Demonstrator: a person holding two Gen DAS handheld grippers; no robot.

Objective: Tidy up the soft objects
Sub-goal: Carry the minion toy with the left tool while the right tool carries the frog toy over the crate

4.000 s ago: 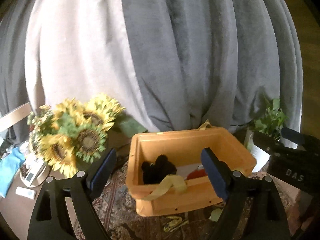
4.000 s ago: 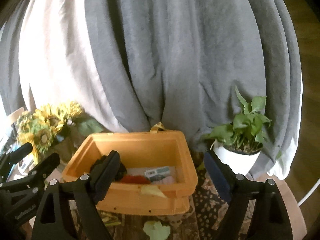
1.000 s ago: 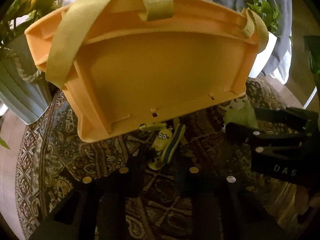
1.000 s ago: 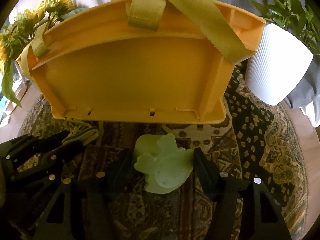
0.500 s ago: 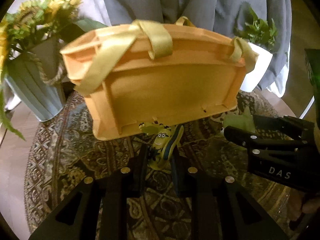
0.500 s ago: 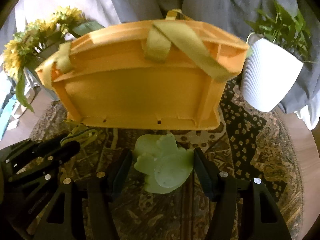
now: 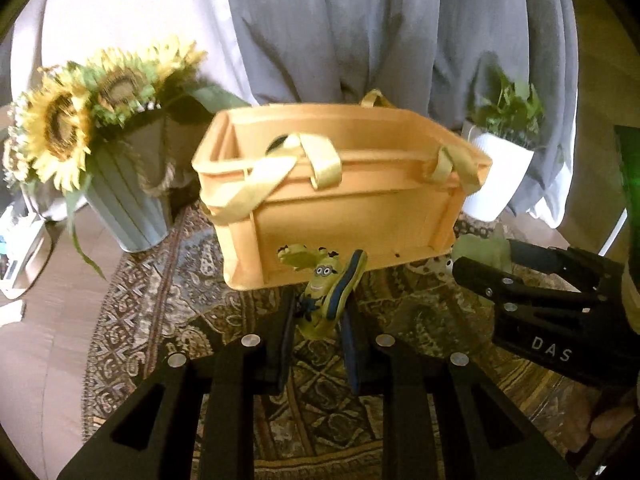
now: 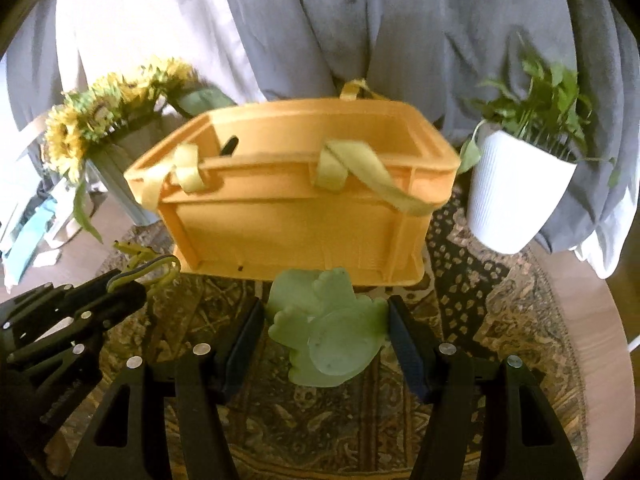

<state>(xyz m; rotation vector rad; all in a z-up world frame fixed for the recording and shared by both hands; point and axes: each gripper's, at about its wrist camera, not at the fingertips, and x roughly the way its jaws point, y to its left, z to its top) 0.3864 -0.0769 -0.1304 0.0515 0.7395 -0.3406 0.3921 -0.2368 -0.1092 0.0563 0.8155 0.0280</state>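
An orange crate point(image 7: 340, 216) with yellow-green straps stands on a patterned round rug point(image 7: 180, 304); it also shows in the right wrist view point(image 8: 296, 216). My left gripper point(image 7: 320, 312) is shut on a yellow minion soft toy point(image 7: 326, 294), held above the rug in front of the crate. My right gripper point(image 8: 326, 332) is shut on a pale green soft toy point(image 8: 326, 336), also lifted in front of the crate. Something dark shows just inside the crate's left end point(image 8: 230, 145). Each gripper appears in the other's view point(image 7: 540, 300) point(image 8: 72, 312).
A grey pot of sunflowers point(image 7: 100, 120) stands left of the crate. A white pot with a green plant point(image 8: 520, 192) stands to its right. Grey and white curtains point(image 8: 360, 32) hang behind. Small items lie on the floor at far left point(image 8: 32, 224).
Both grippers have risen and pulled back from the crate, each carrying its toy. The crate's open top now comes into view.
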